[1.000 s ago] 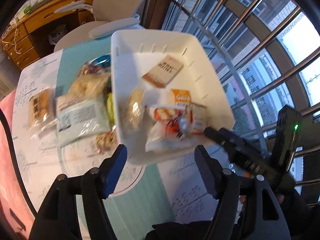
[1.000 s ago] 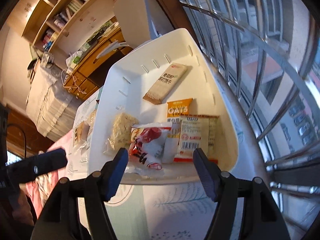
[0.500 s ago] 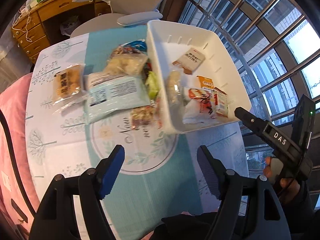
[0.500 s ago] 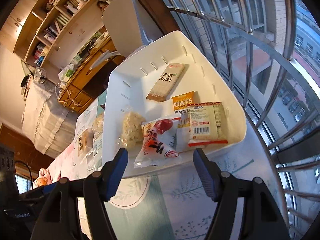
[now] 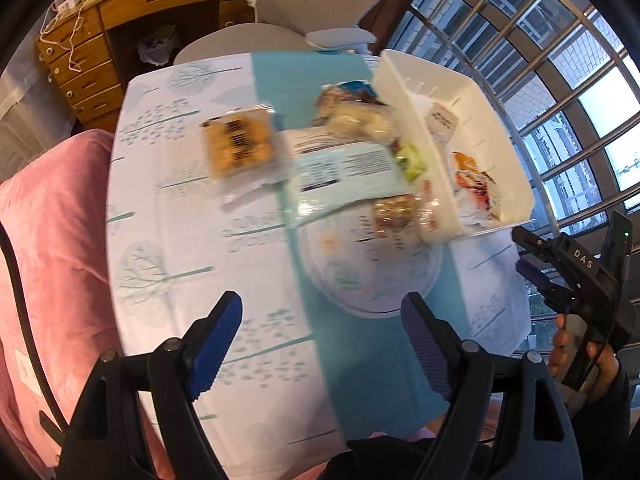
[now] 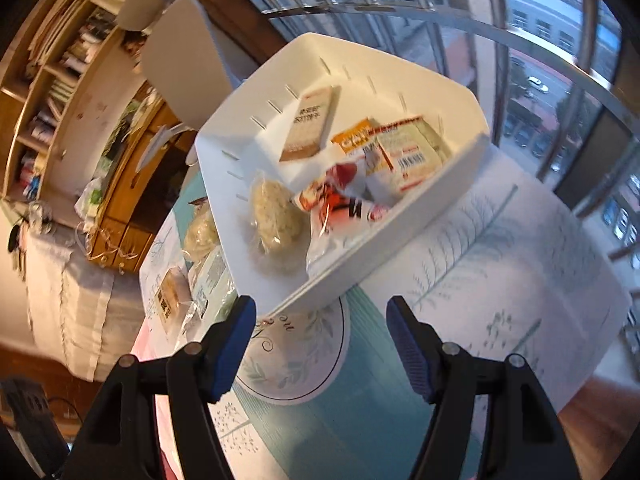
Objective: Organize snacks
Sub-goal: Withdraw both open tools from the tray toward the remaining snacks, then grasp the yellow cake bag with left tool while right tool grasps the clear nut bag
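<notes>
My left hand-held gripper (image 5: pixel 322 342): jaws just opening, spread, empty | right hand-held gripper (image 6: pixel 320 344): spread, empty | risk: crowded clear-wrapped snack packets (image 5: pixel 240 146) beside white plastic basket (image 5: pixel 416 152); I may pinch two.

Cool daylight from the barred windows (image 5: pixel 560 92) at upper right, warm orange cast in the right wrist view, motion blur, strong fisheye bending, black vignetted corners.

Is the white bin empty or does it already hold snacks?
Partly filled: the white bin holds several snack packets, with bare floor showing at its far end.
</notes>
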